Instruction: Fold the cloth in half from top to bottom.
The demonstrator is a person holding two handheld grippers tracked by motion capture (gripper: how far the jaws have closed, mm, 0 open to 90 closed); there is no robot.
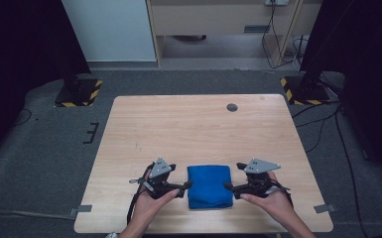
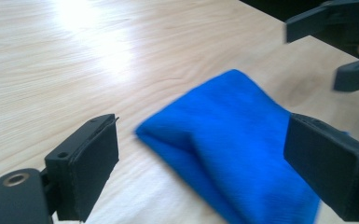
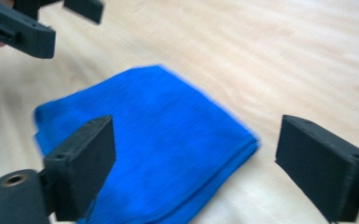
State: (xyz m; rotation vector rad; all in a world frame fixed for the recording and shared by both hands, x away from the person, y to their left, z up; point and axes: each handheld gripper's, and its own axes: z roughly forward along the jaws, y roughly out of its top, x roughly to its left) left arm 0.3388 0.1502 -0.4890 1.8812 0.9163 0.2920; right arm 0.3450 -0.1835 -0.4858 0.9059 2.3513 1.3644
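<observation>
A folded blue cloth [image 1: 209, 186] lies flat on the wooden table [image 1: 193, 124] near its front edge. My left gripper [image 1: 185, 187] sits at the cloth's left side, open, its tips just off the fold. On the opposite side my right gripper [image 1: 228, 187] is open too. In the left gripper view the cloth [image 2: 233, 107] lies between and beyond the spread jaws of the left gripper [image 2: 203, 140], with no pad pressing on it, and the right gripper [image 2: 349, 46] is at the top right. The right gripper view has the cloth [image 3: 158, 107] under the wide jaws of the right gripper [image 3: 198, 140]; the left gripper [image 3: 51, 23] is at the top left.
A round cable hole [image 1: 232, 107] sits near the table's far edge. Bare wood spreads beyond the cloth. Two stands with yellow-black striped bases [image 1: 77, 91] [image 1: 302, 89] flank the table's far corners, and cables run over the floor at the right.
</observation>
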